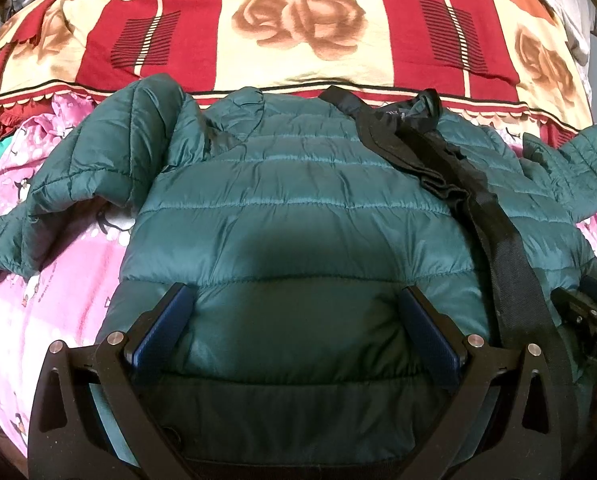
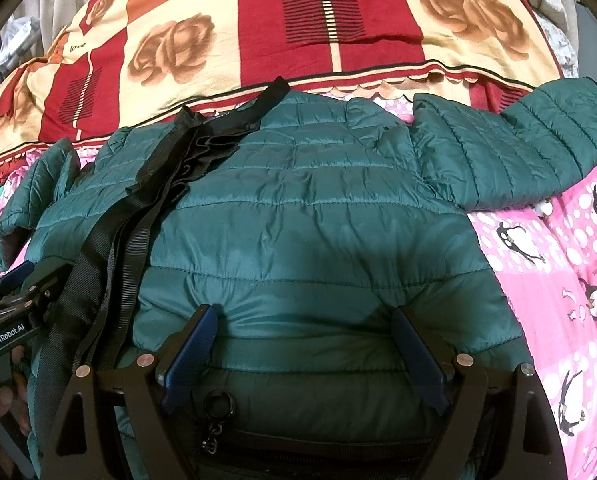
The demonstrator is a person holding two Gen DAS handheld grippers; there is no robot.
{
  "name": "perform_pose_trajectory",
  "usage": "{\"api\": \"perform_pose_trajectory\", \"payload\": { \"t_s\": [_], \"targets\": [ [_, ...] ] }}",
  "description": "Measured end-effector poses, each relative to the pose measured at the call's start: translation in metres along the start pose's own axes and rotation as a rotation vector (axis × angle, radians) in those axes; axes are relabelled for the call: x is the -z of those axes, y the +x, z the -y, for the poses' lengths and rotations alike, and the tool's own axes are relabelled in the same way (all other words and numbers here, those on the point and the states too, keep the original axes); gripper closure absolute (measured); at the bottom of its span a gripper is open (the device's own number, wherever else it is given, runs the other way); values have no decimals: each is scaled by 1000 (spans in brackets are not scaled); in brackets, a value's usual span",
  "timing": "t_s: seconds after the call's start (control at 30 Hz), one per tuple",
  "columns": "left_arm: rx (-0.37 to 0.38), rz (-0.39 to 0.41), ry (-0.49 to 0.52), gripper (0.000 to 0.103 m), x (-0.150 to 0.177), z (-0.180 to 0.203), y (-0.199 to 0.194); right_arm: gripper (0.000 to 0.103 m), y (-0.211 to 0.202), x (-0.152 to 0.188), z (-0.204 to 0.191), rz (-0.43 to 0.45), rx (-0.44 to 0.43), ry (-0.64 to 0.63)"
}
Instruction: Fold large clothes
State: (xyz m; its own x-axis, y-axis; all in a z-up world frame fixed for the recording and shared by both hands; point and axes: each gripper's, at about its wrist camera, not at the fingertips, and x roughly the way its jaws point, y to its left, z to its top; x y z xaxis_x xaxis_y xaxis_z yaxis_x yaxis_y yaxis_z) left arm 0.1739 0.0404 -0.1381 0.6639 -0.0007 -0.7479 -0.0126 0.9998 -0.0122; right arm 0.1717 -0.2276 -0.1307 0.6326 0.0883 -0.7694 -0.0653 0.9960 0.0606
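Left tongs (image 1: 294, 300): spread wide over hem, nothing gripped.
Right tongs (image 2: 302, 320): likewise spread.
Jacket (image 1: 298, 200): laid flat.
Sleeves (image 2: 518, 148): unfolded; folding judged barely begun.

bed: pink penguin sheet (image 2: 546, 264) | far side: red-cream rose blanket (image 1: 298, 36) | light: dim, warm

My left gripper (image 1: 294, 300) and right gripper (image 2: 302, 320): black angular frames, silver rivets, blue pads (image 2: 190, 356); white "GenRobot.AI" lettering.
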Motion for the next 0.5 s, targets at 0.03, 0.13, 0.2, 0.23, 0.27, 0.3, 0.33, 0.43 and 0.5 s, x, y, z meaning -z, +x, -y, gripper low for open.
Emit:
{"api": "perform_pose_trajectory", "payload": {
  "t_s": [0.03,0.13,0.2,0.23,0.27,0.3,0.33,0.43,0.5],
  "targets": [
    [1,-1,1,0,0,0,0,16,0,0,0,0,0,0],
    [5,-1,0,0,1,0,0,16,0,0,0,0,0,0],
    [8,1,-1,0,1,0,0,16,0,0,0,0,0,-1],
    [9,2,-2,0,1,0,0,16,0,0,0,0,0,-1],
    [10,2,-2,0,1,0,0,16,0,0,0,0,0,-1],
    [12,4,-4,0,1,0,0,16,0,0,-1,0,1,-1],
    [13,4,-5,0,2,-1,-1,16,0,0,0,0,1,-1],
    [17,6,-7,0,2,-1,-1,16,0,0,0,0,1,-1],
    [19,6,-9,0,2,-1,-1,16,0,0,0,0,1,-2]
  ]
}}
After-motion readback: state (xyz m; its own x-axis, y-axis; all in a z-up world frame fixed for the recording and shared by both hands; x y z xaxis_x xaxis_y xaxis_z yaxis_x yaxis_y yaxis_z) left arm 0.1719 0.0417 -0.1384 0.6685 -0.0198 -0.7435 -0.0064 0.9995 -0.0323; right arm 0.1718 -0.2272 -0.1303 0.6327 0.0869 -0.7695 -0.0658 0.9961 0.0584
